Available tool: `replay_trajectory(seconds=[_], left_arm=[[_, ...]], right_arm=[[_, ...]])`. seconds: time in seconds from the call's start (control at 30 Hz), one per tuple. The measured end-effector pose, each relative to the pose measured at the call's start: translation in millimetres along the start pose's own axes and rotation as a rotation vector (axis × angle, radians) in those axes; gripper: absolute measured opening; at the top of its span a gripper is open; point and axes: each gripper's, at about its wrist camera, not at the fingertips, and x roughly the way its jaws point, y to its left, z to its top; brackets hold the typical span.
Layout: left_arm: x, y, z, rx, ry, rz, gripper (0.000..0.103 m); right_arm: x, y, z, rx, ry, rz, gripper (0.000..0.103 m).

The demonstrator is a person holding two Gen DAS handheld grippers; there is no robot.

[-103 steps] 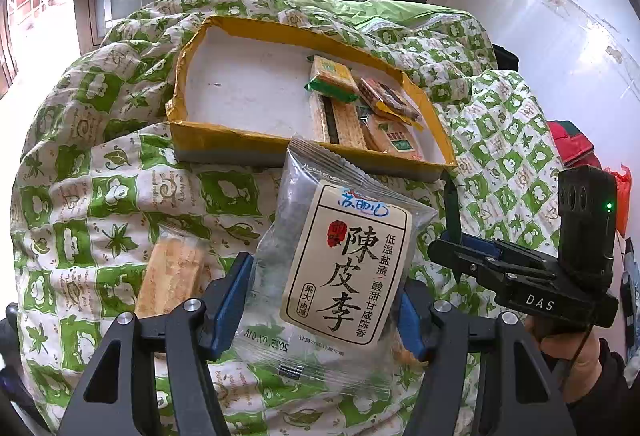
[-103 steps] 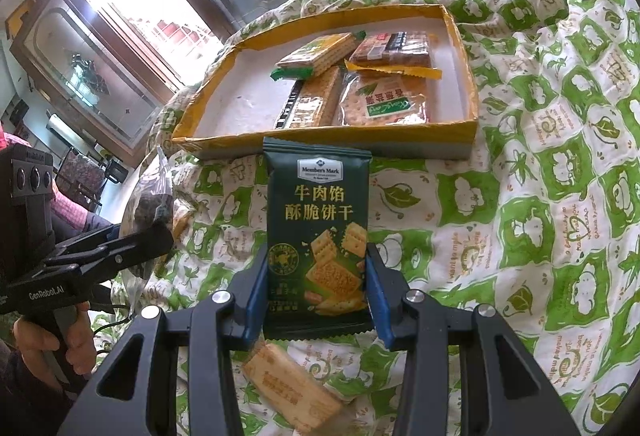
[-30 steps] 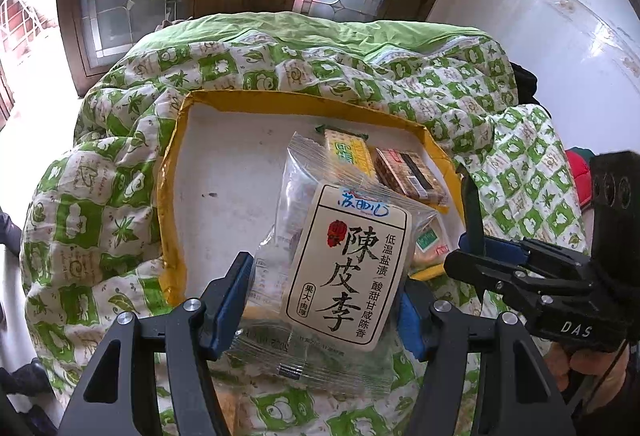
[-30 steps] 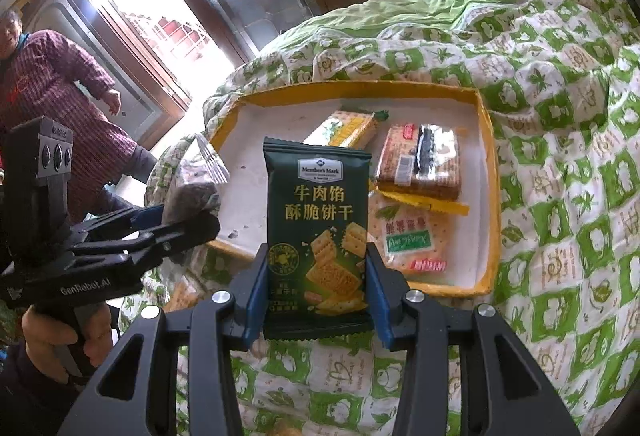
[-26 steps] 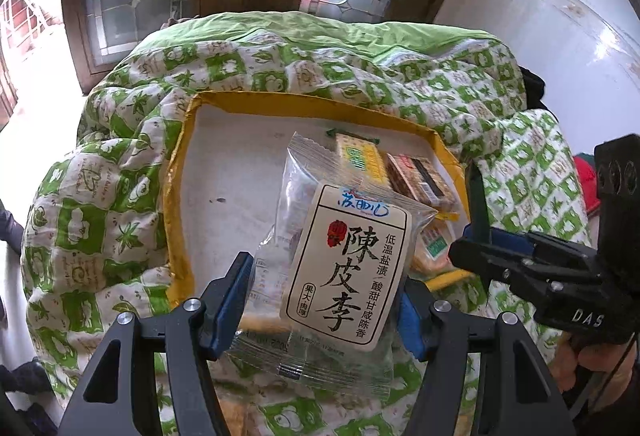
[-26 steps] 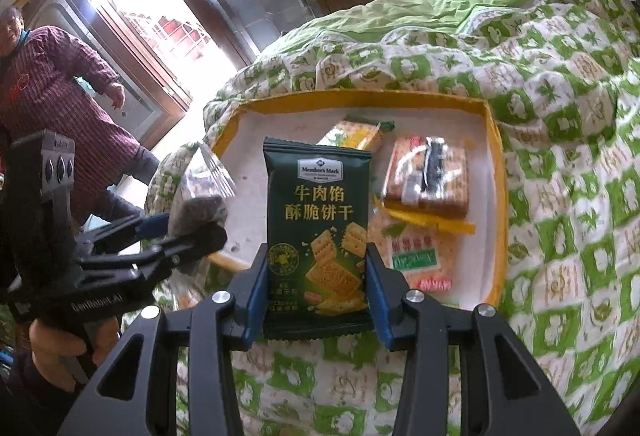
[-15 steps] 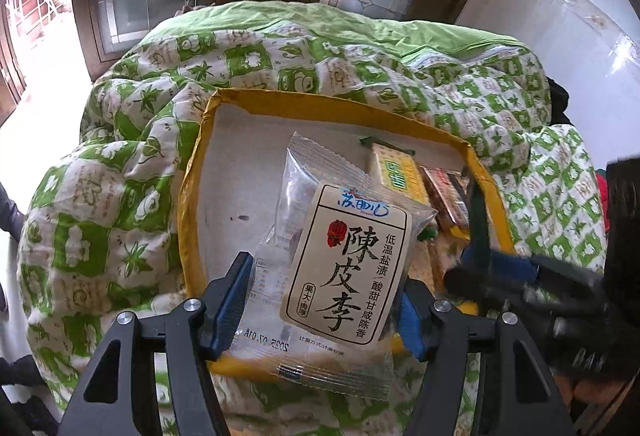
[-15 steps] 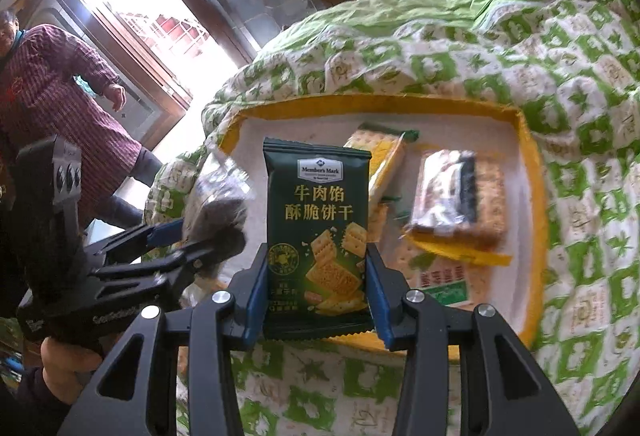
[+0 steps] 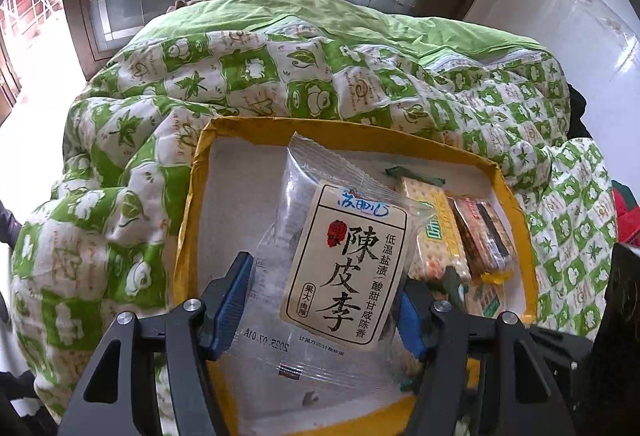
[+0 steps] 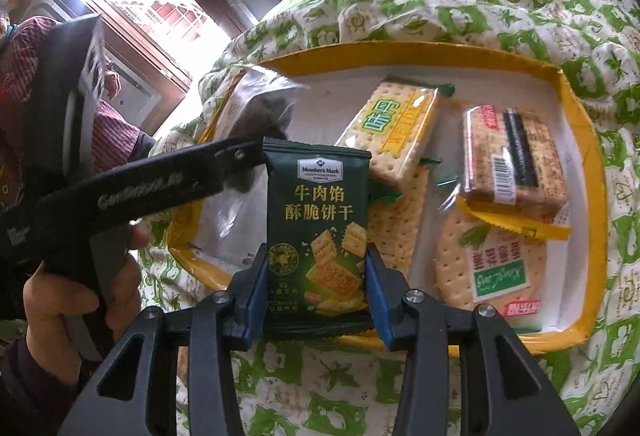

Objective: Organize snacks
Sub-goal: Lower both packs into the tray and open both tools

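Plum packet (image 9: 340, 260) clamped in left gripper (image 9: 320, 300) — green cracker packet (image 10: 318, 236) in right gripper (image 10: 318, 300)

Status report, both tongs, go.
Left tongs shut on clear plum packet, over yellow tray. Right tongs shut on dark green biscuit packet. Cracker packs crowd tray's right half.
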Motion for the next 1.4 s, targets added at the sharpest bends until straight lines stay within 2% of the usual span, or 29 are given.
replay_trajectory(seconds=[0.4, 0.87, 0.97, 1.13, 1.4], left_arm=[[13, 1, 5, 0.015, 0.007, -0.008, 0.068], [19, 3, 10, 0.033, 0.015, 0.035, 0.069], [18, 1, 9, 0.039, 0.018, 0.042, 0.073], [14, 1, 8, 0.022, 0.018, 0.023, 0.075], [2, 2, -5, 0.006, 0.019, 0.015, 0.075]], right_arm=[[16, 7, 7, 0.009, 0.009, -0.006, 0.043], [16, 11, 6, 0.009, -0.002, -0.047, 0.044], [15, 12, 5, 0.013, -0.009, -0.045, 0.044], [9, 12, 1, 0.021, -0.018, -0.058, 0.051], [-5, 7, -10, 0.045, -0.036, -0.051, 0.051]])
